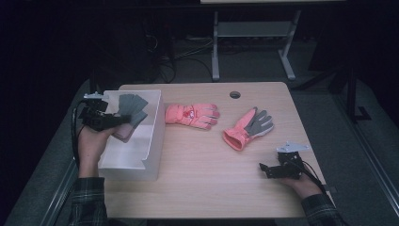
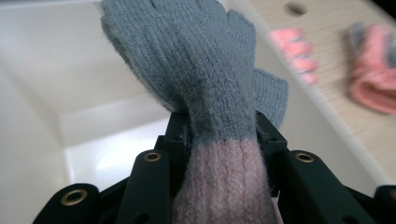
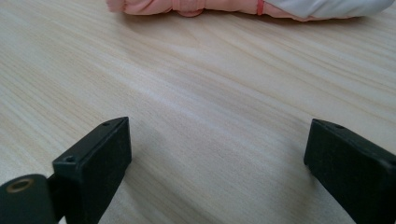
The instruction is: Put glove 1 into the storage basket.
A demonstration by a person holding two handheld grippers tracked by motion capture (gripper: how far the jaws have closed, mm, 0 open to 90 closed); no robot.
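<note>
Fuzzy knit glove (image 2: 196, 70), grey fingers, pink ribbed cuff, clamped at the cuff by left gripper (image 2: 219, 135) over smooth white bin (image 1: 153, 136). Wool nap plain in left gripper view; from high view just a grey shape. Right gripper (image 3: 217, 154) spread wide, empty, low over pale grained table (image 3: 196, 84). Two padded pink ski gloves (image 1: 193, 114) flat mid-table.

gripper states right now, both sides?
Left gripper: closed on the grey knit glove, over the white bin.
Right gripper: open, holding nothing, low over the table.
</note>
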